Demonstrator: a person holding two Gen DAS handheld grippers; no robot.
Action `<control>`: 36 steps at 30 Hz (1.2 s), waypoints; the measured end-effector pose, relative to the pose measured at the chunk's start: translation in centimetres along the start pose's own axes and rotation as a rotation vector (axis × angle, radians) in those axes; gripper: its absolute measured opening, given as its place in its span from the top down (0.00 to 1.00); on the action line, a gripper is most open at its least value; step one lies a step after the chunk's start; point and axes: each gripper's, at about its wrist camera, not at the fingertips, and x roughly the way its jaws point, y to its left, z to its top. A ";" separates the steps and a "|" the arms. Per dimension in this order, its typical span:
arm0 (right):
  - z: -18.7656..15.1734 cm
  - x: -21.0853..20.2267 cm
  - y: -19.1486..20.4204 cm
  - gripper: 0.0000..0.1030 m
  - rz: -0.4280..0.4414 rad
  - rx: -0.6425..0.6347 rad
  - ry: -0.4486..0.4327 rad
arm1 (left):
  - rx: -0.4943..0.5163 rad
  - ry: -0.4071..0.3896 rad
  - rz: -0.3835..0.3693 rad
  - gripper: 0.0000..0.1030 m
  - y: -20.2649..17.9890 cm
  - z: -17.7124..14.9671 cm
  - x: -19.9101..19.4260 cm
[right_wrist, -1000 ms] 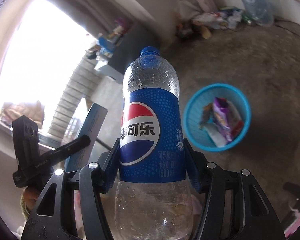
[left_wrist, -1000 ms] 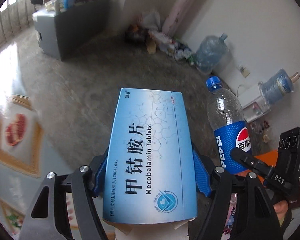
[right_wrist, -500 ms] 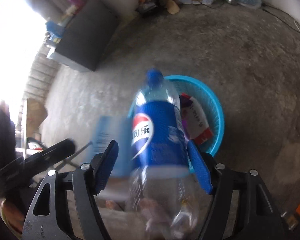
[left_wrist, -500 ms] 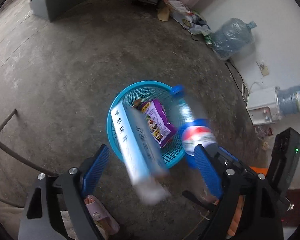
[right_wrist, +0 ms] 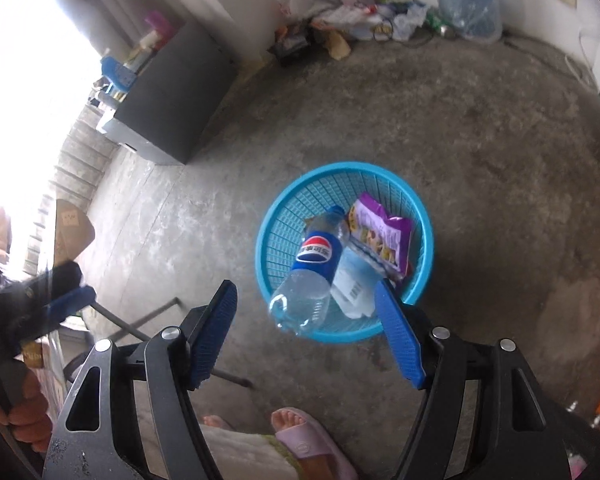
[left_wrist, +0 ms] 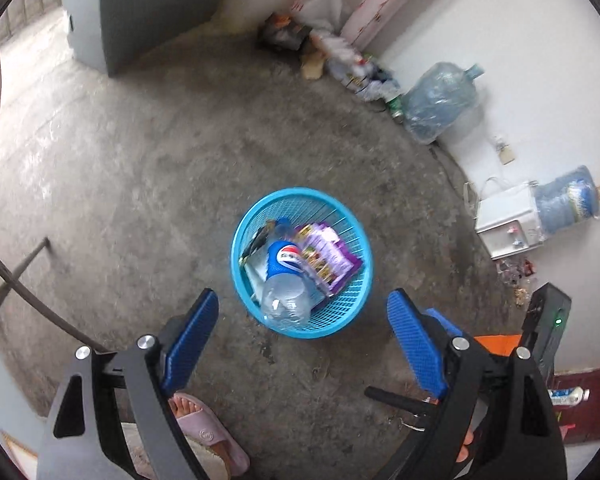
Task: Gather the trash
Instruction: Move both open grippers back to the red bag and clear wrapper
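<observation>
Trash is seen from the left wrist view gathered in the blue basket (left_wrist: 356, 240) at frame centre: the Pepsi bottle (left_wrist: 286, 276) lies slanted beside a purple snack packet (left_wrist: 332, 256), while the left gripper (left_wrist: 302, 344) is held above with jaws wide and empty, presumably for dropping. From the right wrist view, the right gripper (right_wrist: 306, 336) is likewise spread wide and empty; a pale box (right_wrist: 350, 280) is partly hidden under the bottle.

Left gripper (left_wrist: 302, 346): jaws spread wide, empty, angled downward. Right gripper (right_wrist: 306, 338): likewise spread, empty, angled downward.
</observation>
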 end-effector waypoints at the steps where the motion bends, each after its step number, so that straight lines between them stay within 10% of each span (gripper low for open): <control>1: -0.3 -0.7 0.6 0.33 -0.001 -0.013 -0.018 | 0.012 -0.020 -0.015 0.18 -0.2 -0.3 -1.2; 11: -4.2 -7.7 8.7 0.08 -0.038 -0.173 -0.217 | 0.040 -0.191 -0.049 0.09 2.4 -3.6 -12.5; 25: -10.7 -12.4 19.9 0.08 -0.168 -0.519 -0.486 | -0.096 -0.552 0.353 0.08 14.5 -18.3 -29.7; 36: -14.1 -12.9 22.5 0.08 0.233 -0.593 -0.369 | -0.269 -0.682 0.490 0.08 21.3 -30.8 -35.1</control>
